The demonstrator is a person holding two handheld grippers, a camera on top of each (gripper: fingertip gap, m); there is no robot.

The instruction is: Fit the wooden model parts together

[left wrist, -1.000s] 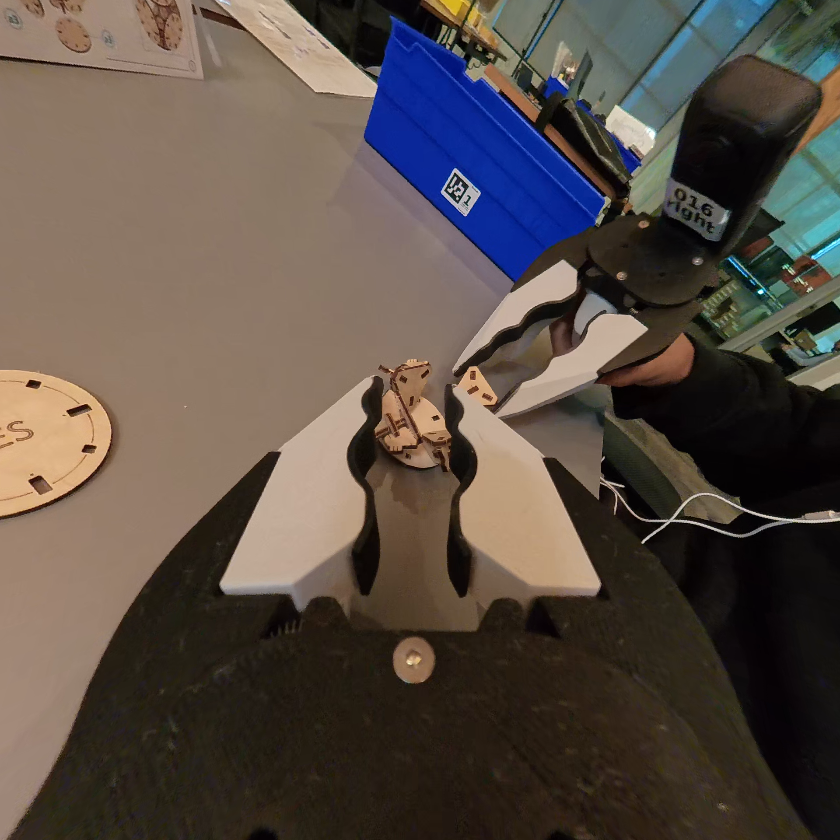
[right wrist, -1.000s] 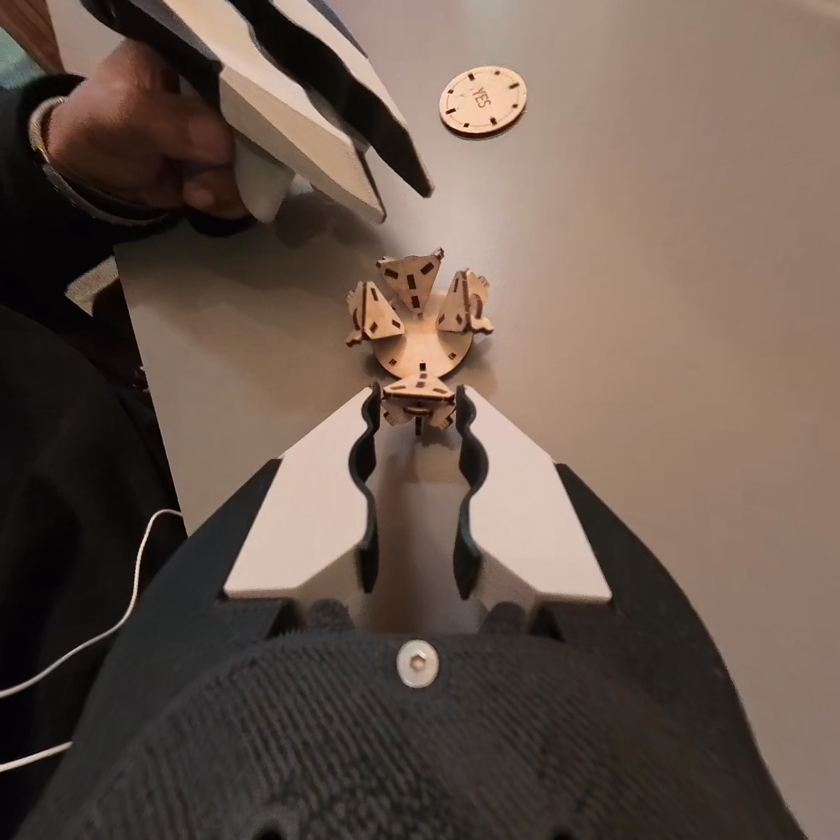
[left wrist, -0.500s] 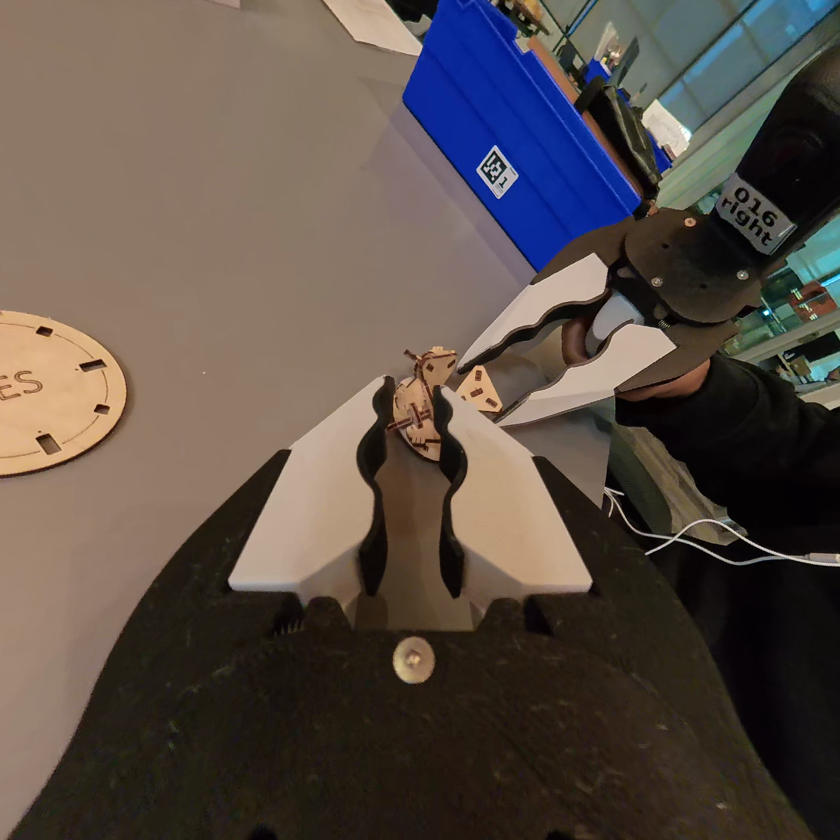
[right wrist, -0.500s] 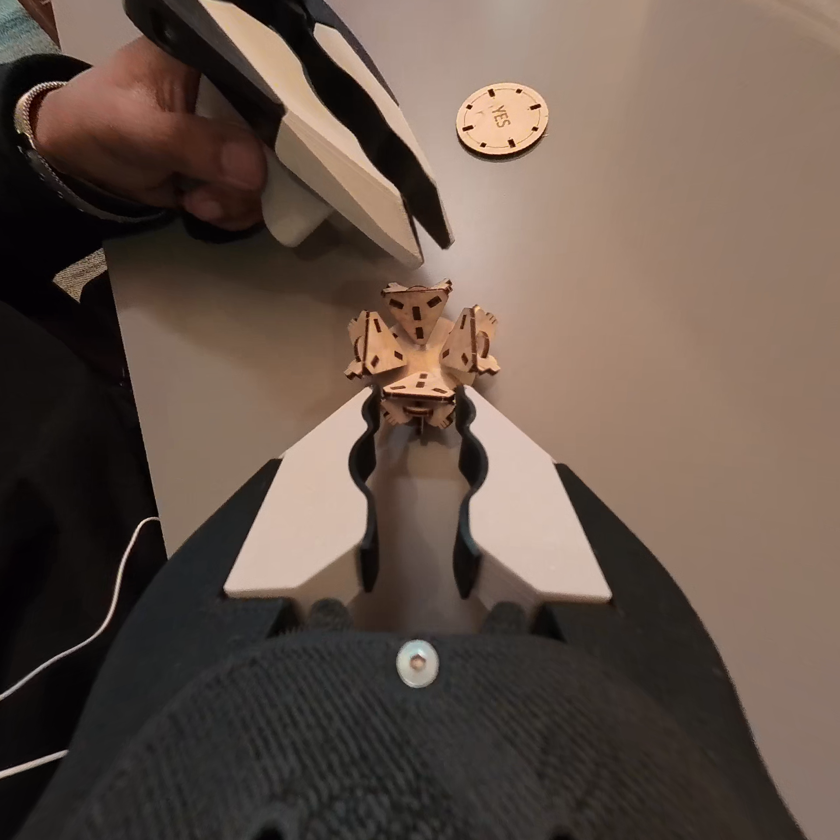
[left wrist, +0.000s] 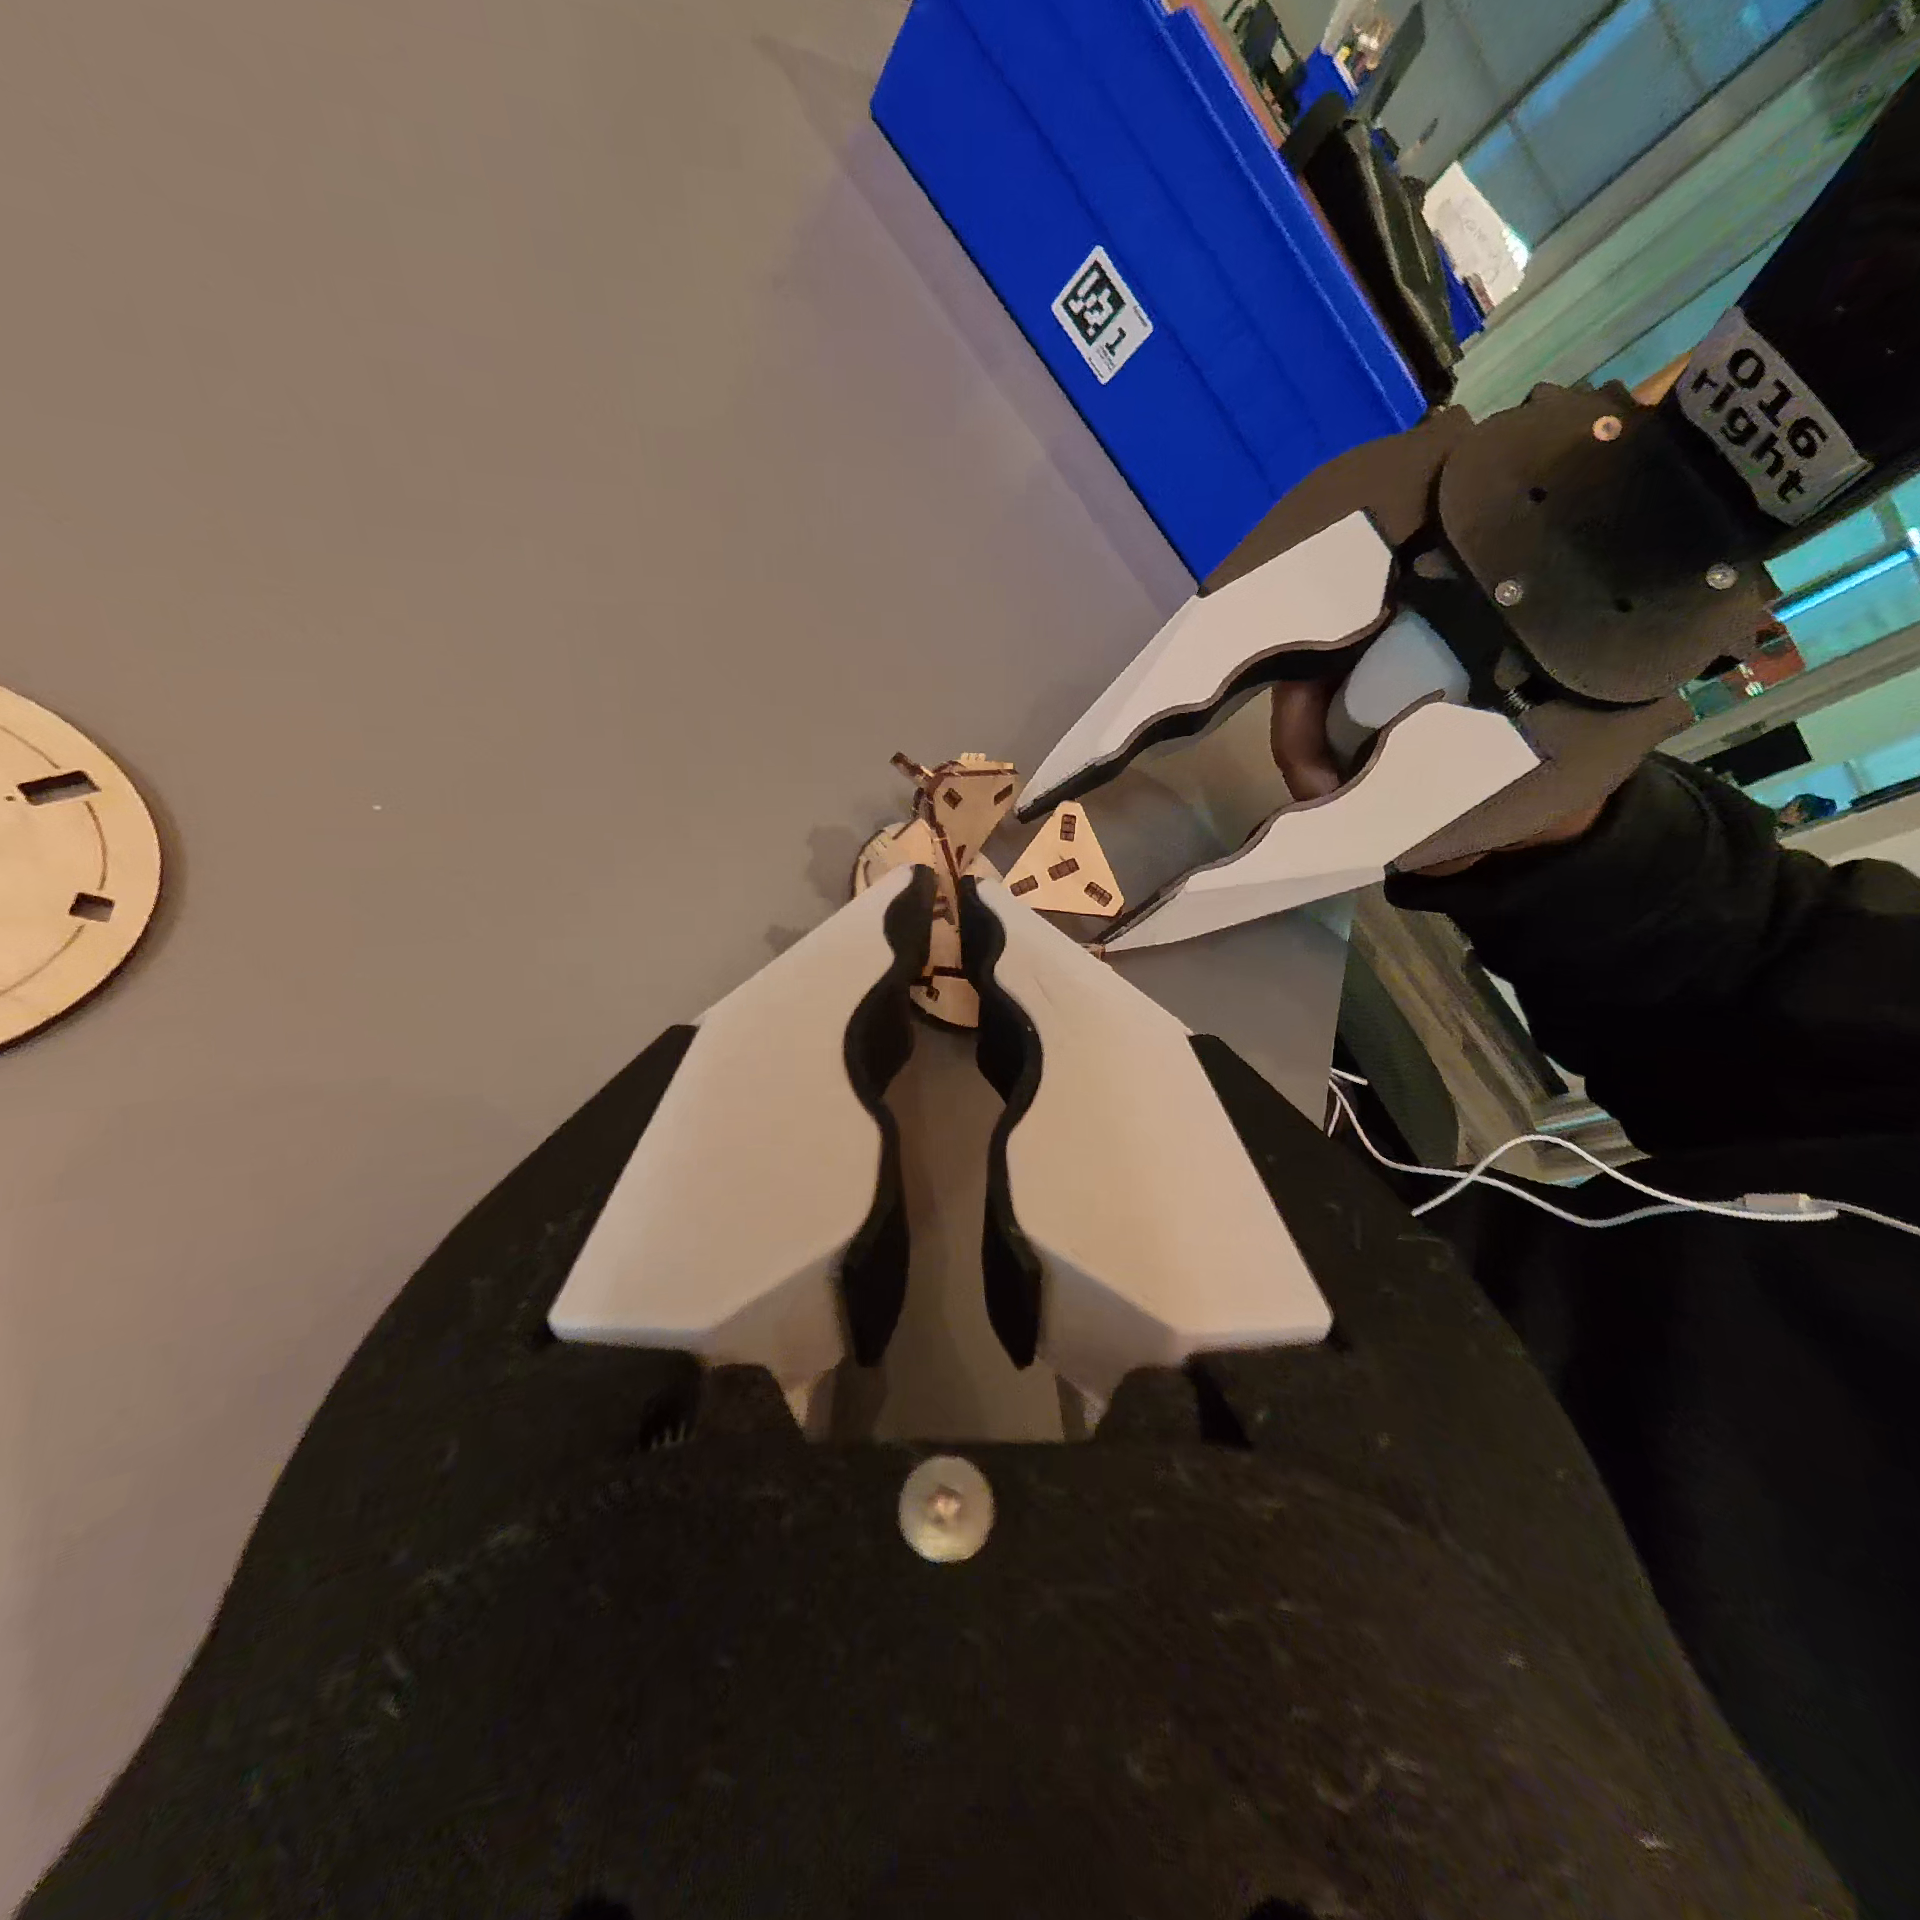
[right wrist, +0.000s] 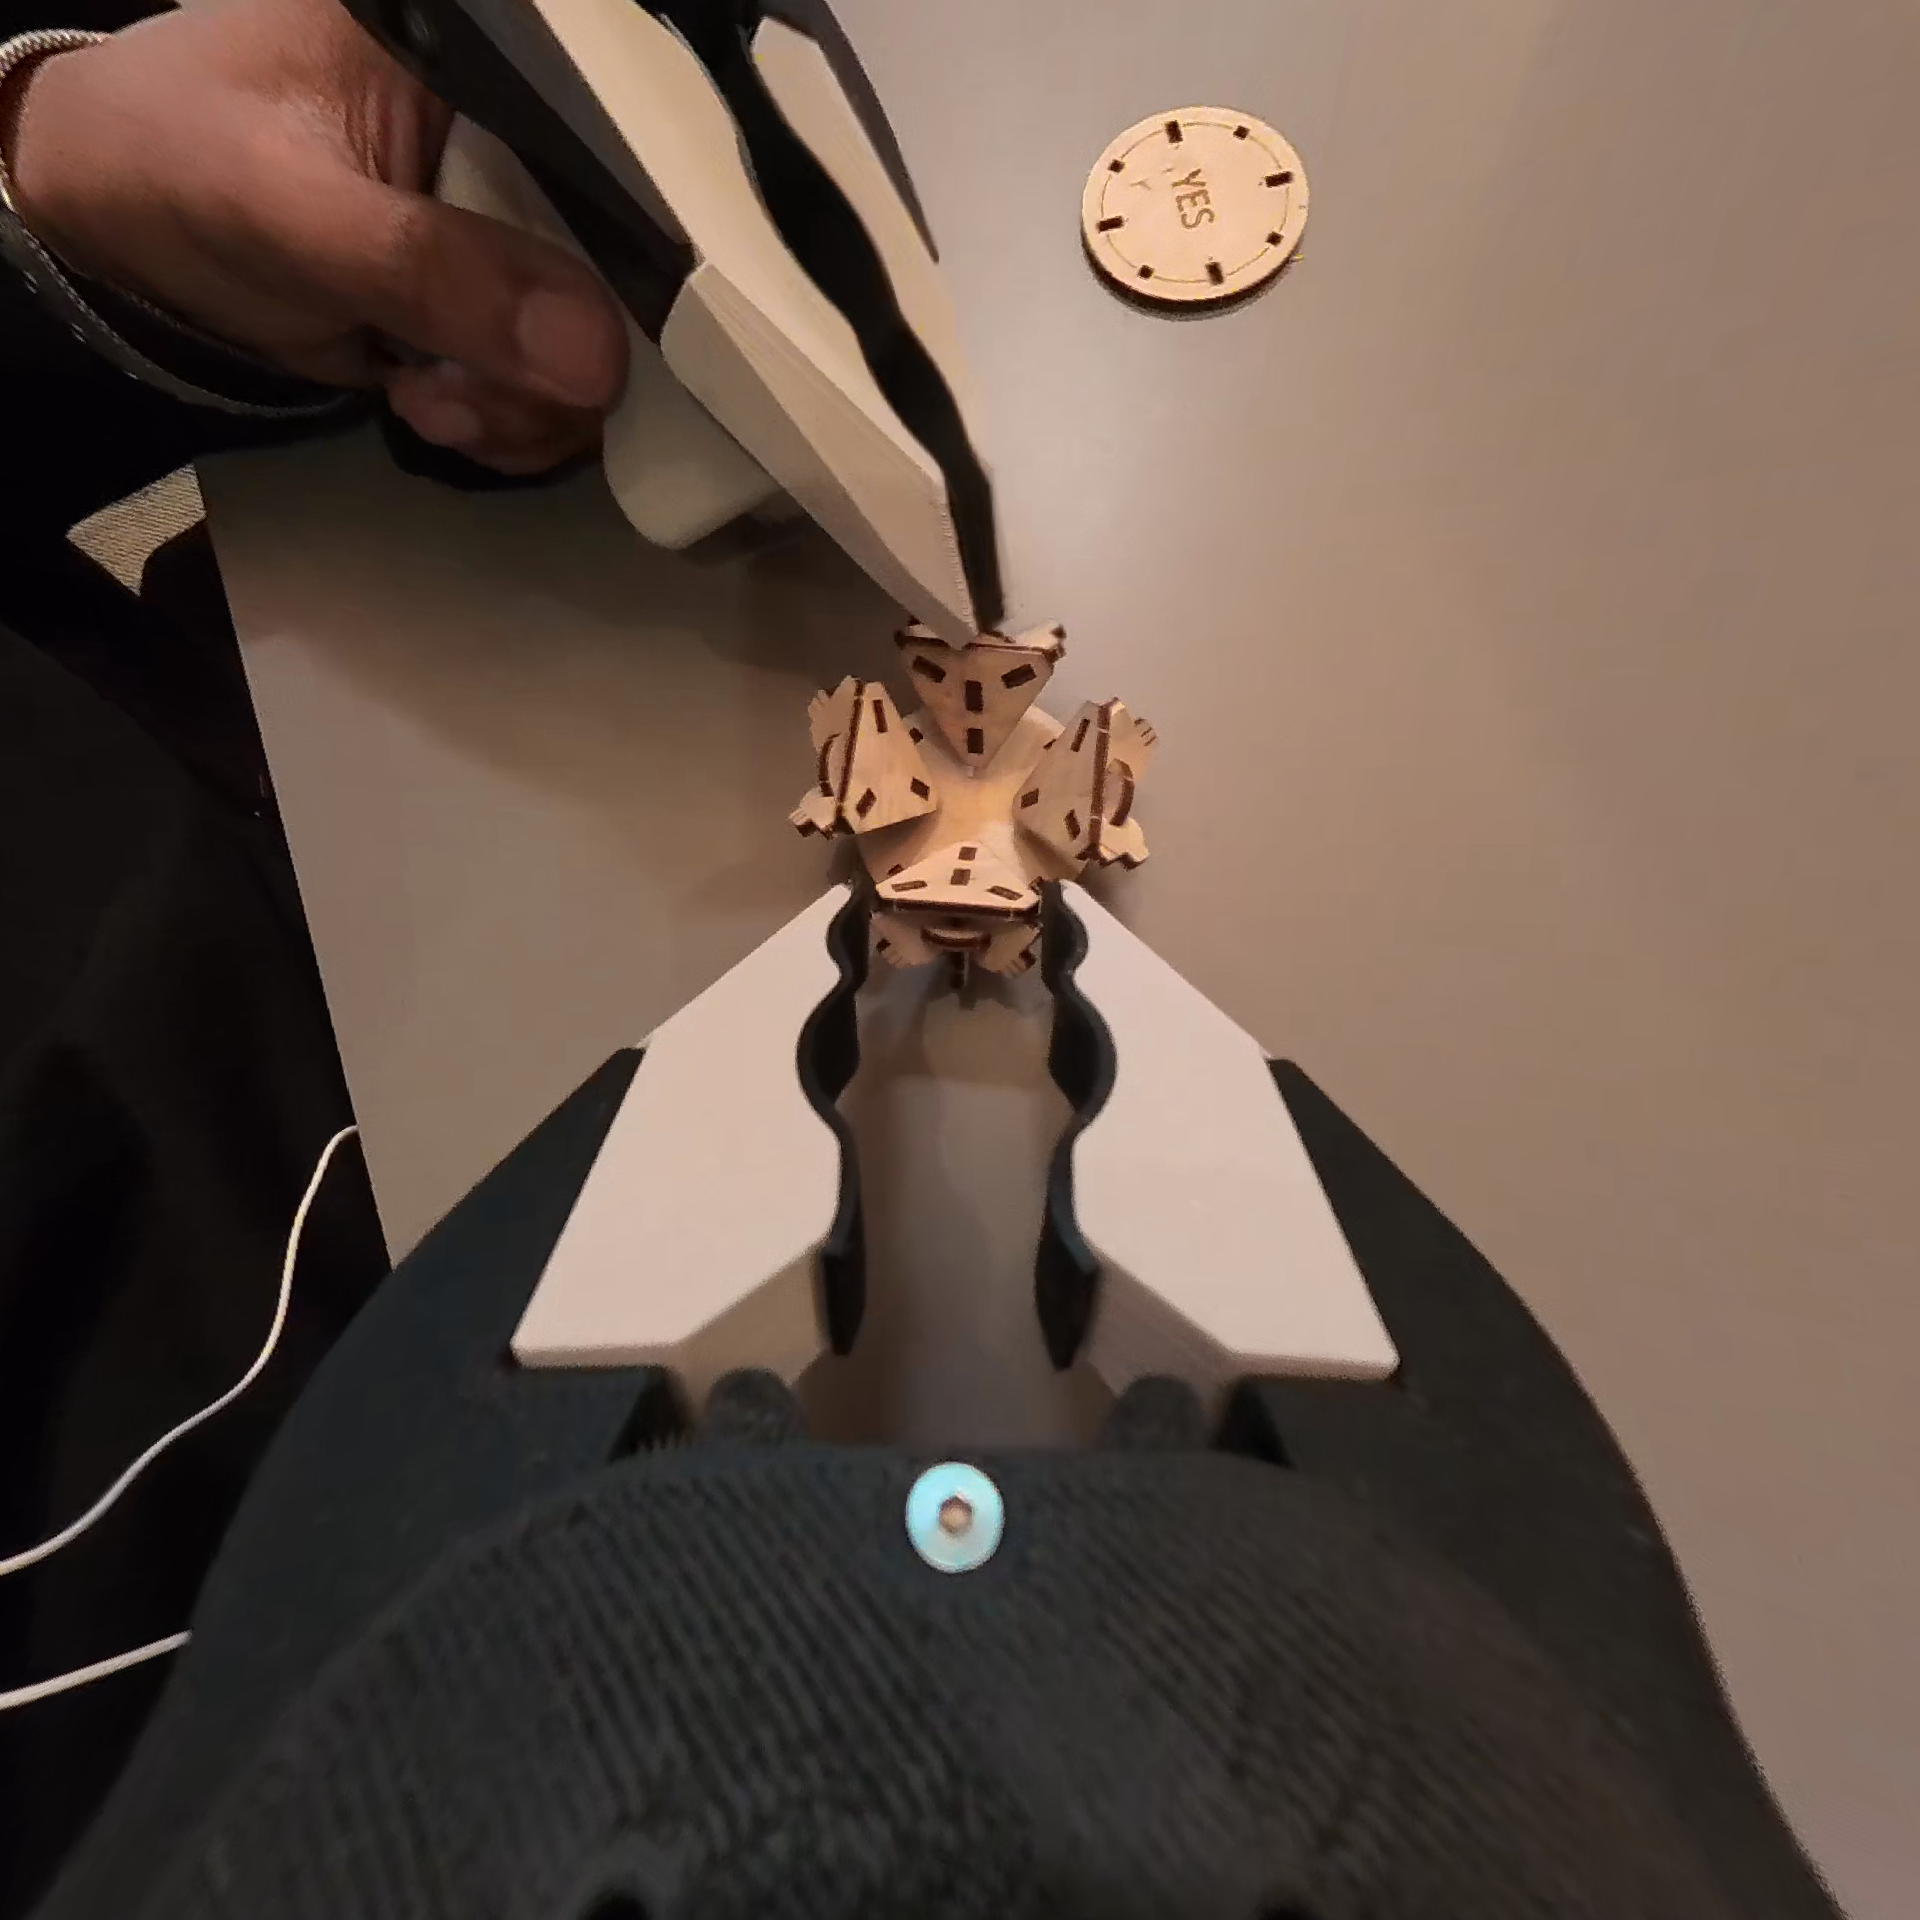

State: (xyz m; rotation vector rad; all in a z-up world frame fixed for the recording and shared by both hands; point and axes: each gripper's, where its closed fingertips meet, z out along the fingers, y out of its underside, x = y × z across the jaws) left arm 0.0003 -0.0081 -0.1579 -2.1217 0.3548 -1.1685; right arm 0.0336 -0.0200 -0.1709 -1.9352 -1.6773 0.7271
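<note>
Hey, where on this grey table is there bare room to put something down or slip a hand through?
Free: the broad grey table between the wooden disc and the blue bin, and the stretch right of the wooden model. Crowded: around the model, where the left gripper pinches one upright piece and the right gripper clasps another.

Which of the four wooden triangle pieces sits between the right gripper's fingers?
The flat-lying triangle at the near edge of the round base, between the right gripper fingers; the other three stand farther off.
</note>
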